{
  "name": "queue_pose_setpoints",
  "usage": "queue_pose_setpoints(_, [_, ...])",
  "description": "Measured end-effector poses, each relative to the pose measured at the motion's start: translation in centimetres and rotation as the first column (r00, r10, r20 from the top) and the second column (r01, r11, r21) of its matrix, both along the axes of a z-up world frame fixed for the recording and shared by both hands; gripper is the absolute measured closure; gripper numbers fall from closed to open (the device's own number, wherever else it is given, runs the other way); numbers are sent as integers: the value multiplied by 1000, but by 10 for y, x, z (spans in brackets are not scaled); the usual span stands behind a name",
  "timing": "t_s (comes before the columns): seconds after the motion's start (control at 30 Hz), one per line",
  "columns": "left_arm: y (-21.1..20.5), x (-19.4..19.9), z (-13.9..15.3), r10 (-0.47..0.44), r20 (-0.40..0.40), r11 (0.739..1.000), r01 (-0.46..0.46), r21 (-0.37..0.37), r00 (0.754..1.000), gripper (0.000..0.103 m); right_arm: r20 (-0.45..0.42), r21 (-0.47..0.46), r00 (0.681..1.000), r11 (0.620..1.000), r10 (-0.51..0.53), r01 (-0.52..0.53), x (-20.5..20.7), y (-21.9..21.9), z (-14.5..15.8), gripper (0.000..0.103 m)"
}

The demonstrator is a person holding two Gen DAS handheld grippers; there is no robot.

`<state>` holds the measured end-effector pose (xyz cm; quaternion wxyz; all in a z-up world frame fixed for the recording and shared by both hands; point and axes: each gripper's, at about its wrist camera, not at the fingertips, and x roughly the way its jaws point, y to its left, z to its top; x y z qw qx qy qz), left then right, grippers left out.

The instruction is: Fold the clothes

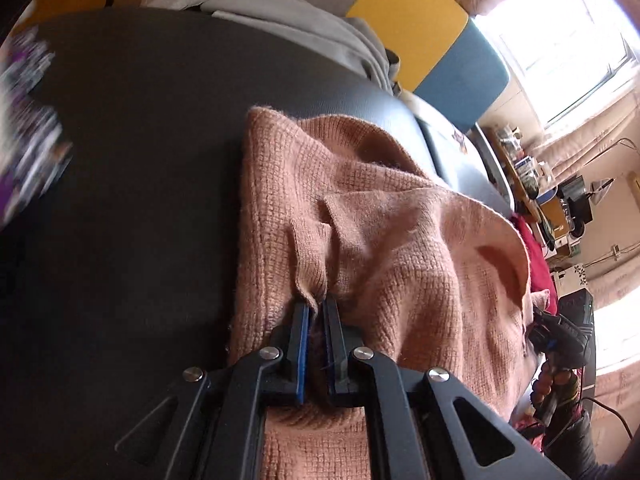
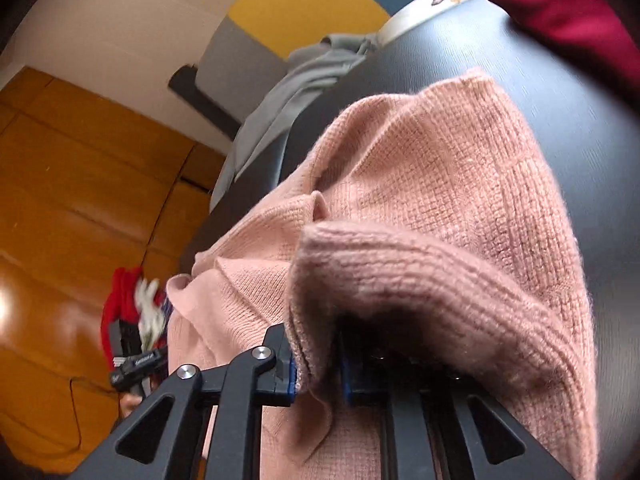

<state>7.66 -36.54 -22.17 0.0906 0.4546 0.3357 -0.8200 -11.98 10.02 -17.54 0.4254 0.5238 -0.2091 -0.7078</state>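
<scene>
Left wrist view: the left gripper [image 1: 316,308] is closed narrow on a pinched ridge of a pink knit sweater [image 1: 384,232], its blue-padded fingers [image 1: 301,344] clamped to either side of a small tuck of fabric. The sweater lies on a dark table [image 1: 132,168] and spreads away from the gripper toward the far rim. Left of the sweater the tabletop is bare up to a blurred purple-and-white patterned thing [image 1: 28,120] at the edge; beyond the sweater's far end a grey garment [image 1: 304,28] is heaped, and to the sweater's right a red garment [image 1: 536,252] shows at the table's side. Past the sweater's right edge the other gripper appears, small and dark — it seems to grip the same border.

In the right wrist view, the right gripper [image 2: 316,364] is likewise clamped, holding a thick ribbed band of the sweater [image 2: 440,208] — a hem or cuff, I cannot tell which — that rolls over the right finger and hides it.

Both grips on the near edge suggest the edge is held so it can be carried as one line, which keeps a fold straight. From the grippers, the sweater's long axis seems to run away toward the grey garment, its far end squared off and its near end bunched in the grips. It looks partly doubled over; whether this edge is being raised or laid down cannot be settled.
</scene>
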Motion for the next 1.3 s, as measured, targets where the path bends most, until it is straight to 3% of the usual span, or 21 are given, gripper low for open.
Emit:
queue_pose_setpoints(0.07, [12, 21, 3, 12, 19, 999, -11, -32, 1000, 96, -3, 2, 1000, 1000, 21, -21, 26, 12, -2, 90])
queue_pose_setpoints(0.17, [16, 40, 7, 45, -6, 999, -45, 13, 999, 96, 4, -10, 1000, 1000, 10, -10, 46, 23, 1, 85])
queue_pose_setpoints(0.23, [14, 51, 14, 73, -68, 994, -67, 86, 995, 96, 22, -25, 1000, 1000, -1, 1, 53, 27, 5, 70])
queue_pose_setpoints(0.3, [5, 62, 21, 120, -148, 981, -94, 171, 982, 92, 37, -58, 999, 998, 7, -5, 60, 30, 13, 31])
queue_pose_setpoints(0.33, [1, 64, 24, 128, -177, 976, -92, 196, 976, 88, 26, -70, 999, 997, 20, -18, 64, 31, 19, 24])
queue_pose_setpoints(0.43, [-2, 52, 24, 86, -166, 980, -54, 189, 982, 86, -5, -48, 998, 997, 64, -64, 69, 21, 33, 21])
queue_pose_setpoints(0.5, [1, 37, 15, 39, -121, 979, -13, 204, 992, 84, 28, -38, 995, 995, 95, -94, 68, 14, 29, 16])
queue_pose_setpoints(0.6, [-6, 32, 25, 80, -132, 983, -55, 177, 988, 84, 67, -10, 993, 995, 101, -101, 68, 2, 21, 15])
queue_pose_setpoints(0.67, [-11, 30, 33, 117, -148, 983, -94, 155, 982, 91, 96, -145, 994, 988, 59, -45, 62, 7, 26, 15])
queue_pose_setpoints(0.73, [-17, 28, 41, 153, -164, 982, -132, 134, 974, 92, 104, -325, 992, 941, -65, 96, 50, 30, 38, 15])
queue_pose_setpoints(0.77, [-19, 28, 45, 171, -173, 981, -151, 123, 970, 93, 107, -337, 988, 930, -115, 145, 46, 38, 39, 13])
queue_pose_setpoints(0.87, [-28, 25, 57, 224, -200, 973, -209, 93, 954, 92, 103, -266, 965, 928, -241, 260, 34, 58, 40, 11])
queue_pose_setpoints(0.9, [-27, 24, 60, 198, -210, 979, -180, 100, 957, 89, 77, -233, 965, 936, -251, 262, 35, 61, 42, 11])
queue_pose_setpoints(0.93, [-22, 20, 59, 152, -203, 986, -135, 97, 967, 84, 40, -196, 969, 949, -244, 247, 38, 63, 44, 11])
queue_pose_setpoints(1.1, [11, -5, 48, -49, -112, 997, 55, 45, 992, 82, -191, 52, 967, 982, -169, 182, 58, 70, 60, 11])
queue_pose_setpoints(1.23, [22, -4, 27, -89, -2, 996, 89, -1, 996, 80, -329, 208, 940, 964, -91, 166, 48, 61, 68, 11])
queue_pose_setpoints(1.3, [25, -5, 22, -97, 18, 995, 98, -15, 995, 80, -355, 253, 934, 957, -45, 142, 35, 58, 66, 13])
